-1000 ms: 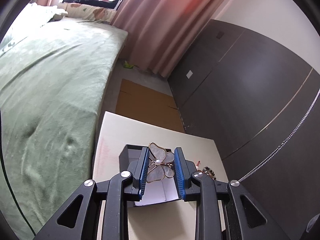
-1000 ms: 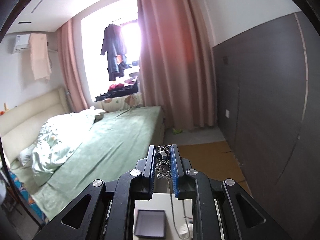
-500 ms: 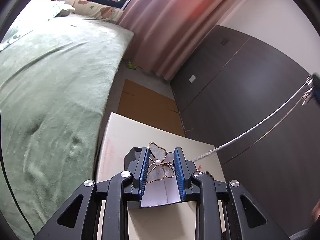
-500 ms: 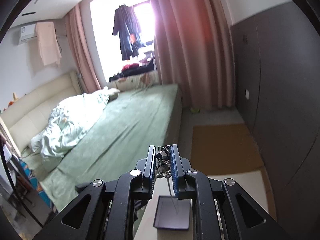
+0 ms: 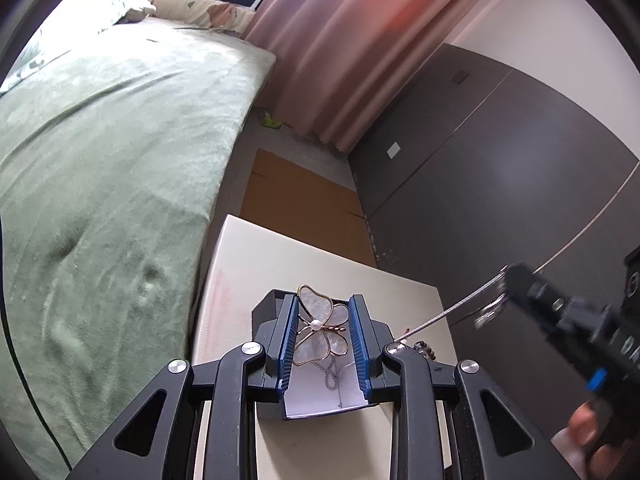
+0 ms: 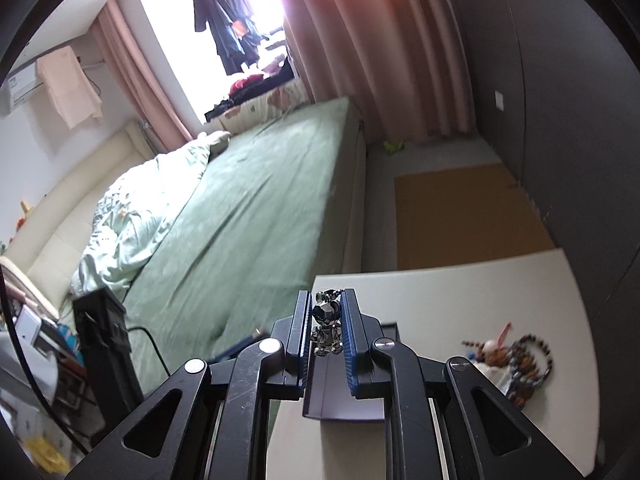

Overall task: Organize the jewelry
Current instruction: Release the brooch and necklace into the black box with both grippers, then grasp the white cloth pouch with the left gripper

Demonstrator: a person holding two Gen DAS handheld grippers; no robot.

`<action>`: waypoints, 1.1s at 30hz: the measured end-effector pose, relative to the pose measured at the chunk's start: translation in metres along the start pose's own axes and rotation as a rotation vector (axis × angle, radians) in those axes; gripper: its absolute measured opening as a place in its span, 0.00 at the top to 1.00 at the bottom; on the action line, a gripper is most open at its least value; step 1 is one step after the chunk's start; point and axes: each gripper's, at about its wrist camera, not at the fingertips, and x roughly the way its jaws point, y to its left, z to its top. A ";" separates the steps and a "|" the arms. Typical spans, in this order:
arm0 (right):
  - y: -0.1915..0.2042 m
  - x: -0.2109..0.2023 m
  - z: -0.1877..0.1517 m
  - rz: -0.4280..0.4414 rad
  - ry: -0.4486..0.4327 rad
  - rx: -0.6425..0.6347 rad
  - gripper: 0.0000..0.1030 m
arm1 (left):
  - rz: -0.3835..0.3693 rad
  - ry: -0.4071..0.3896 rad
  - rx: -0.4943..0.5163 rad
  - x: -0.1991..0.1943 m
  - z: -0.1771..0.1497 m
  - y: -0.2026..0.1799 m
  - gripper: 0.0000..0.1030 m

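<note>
Jewelry is hanging in both grippers above the cream desk (image 5: 328, 264). The left gripper (image 5: 322, 338) is pinching a butterfly brooch (image 5: 320, 332) between its blue fingers (image 5: 289, 344), over an open dark box (image 5: 320, 392) with a fine chain inside. The right gripper (image 6: 327, 326) is clamping a silver figure pendant (image 6: 327, 322), its chain (image 5: 452, 310) trailing to the desk. A bead bracelet (image 6: 528, 364) is lying beside the green bed (image 6: 256, 208).
</note>
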 end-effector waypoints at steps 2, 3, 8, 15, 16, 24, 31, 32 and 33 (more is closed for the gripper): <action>-0.008 0.009 -0.008 0.005 0.023 0.014 0.84 | 0.002 0.004 0.001 0.003 0.000 0.000 0.74; -0.010 0.013 -0.011 0.010 0.038 0.016 0.84 | 0.006 0.007 0.002 0.004 0.000 0.000 0.74; -0.025 0.023 -0.027 0.028 0.084 0.021 0.59 | 0.018 0.025 0.021 0.013 -0.003 -0.004 0.74; -0.084 0.002 -0.038 -0.003 0.036 0.132 0.55 | 0.055 0.084 0.087 0.034 -0.015 -0.020 0.74; -0.097 -0.004 -0.043 -0.010 0.021 0.153 0.55 | 0.056 0.093 0.096 0.037 -0.017 -0.022 0.74; -0.162 -0.036 -0.049 -0.049 -0.017 0.297 0.48 | 0.070 0.164 0.087 0.065 -0.027 -0.033 0.34; -0.196 -0.055 -0.061 -0.080 -0.019 0.397 0.47 | 0.000 0.110 0.078 0.063 -0.033 -0.058 0.33; -0.200 -0.055 -0.065 -0.083 -0.007 0.416 0.47 | -0.002 0.111 0.098 0.065 -0.036 -0.066 0.33; -0.204 -0.055 -0.068 -0.083 0.006 0.437 0.47 | -0.006 0.116 0.124 0.069 -0.040 -0.075 0.33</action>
